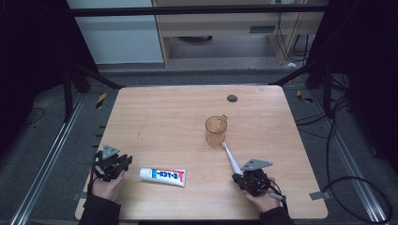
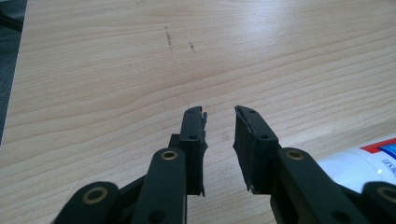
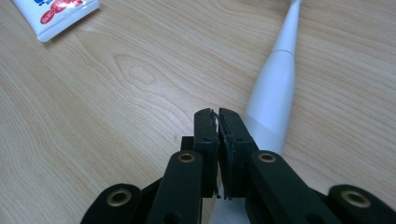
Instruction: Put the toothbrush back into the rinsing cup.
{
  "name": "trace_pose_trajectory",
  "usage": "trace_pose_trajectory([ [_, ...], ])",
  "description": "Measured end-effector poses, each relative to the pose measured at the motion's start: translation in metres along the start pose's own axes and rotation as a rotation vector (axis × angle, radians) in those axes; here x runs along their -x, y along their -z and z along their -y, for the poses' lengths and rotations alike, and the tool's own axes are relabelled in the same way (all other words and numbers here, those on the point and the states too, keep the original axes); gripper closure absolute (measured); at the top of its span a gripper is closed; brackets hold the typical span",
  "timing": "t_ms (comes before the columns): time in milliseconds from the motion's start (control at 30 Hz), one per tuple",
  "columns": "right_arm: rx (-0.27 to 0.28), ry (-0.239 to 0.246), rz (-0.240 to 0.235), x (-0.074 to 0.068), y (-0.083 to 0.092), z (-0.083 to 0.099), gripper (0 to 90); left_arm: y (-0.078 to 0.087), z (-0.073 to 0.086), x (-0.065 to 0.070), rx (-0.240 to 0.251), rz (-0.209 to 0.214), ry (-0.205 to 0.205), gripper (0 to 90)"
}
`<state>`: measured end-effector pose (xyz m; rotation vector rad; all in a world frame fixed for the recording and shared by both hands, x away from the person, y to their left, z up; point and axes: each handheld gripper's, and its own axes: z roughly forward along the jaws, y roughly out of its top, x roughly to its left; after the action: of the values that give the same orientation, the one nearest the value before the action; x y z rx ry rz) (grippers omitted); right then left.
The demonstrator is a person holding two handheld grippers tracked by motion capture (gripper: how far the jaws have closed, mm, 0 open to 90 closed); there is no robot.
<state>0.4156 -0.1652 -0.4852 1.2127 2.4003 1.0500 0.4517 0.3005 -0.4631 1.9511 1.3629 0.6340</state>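
A white toothbrush [image 1: 231,159] lies on the wooden table [image 1: 164,117], its head toward an orange translucent cup [image 1: 216,131] that stands upright mid-table. A white, blue and red toothpaste tube [image 1: 163,176] lies flat near the front edge. My left gripper [image 1: 126,162] rests left of the tube, open a little, with nothing between its fingertips [image 2: 219,135]; the tube [image 2: 369,163] lies just to its right. My right gripper [image 1: 237,177] sits at the toothbrush's handle end, shut [image 3: 218,135] with nothing between its jaws. The toothbrush handle [image 3: 275,88] runs beside and under its right jaw.
A small dark round disc [image 1: 232,98] sits near the table's far edge. The toothpaste tube's end [image 3: 56,14] shows at the upper left of the right gripper view. Metal rails and cables run along the floor on both sides of the table.
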Motion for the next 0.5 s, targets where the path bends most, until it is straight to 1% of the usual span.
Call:
trace_pose_trajectory([
  [233, 0.003, -0.018, 0.009, 0.006, 0.008, 0.005, 86.2, 0.000, 0.000, 0.000, 0.000, 0.000, 0.001, 72.0],
  [367, -0.007, -0.033, 0.024, 0.010, 0.011, 0.008, 86.1, 0.000, 0.000, 0.000, 0.000, 0.000, 0.002, 72.0],
  [500, -0.011, -0.032, 0.032, 0.013, 0.012, 0.010, 85.8, 0.000, 0.000, 0.000, -0.001, 0.000, 0.000, 72.0],
])
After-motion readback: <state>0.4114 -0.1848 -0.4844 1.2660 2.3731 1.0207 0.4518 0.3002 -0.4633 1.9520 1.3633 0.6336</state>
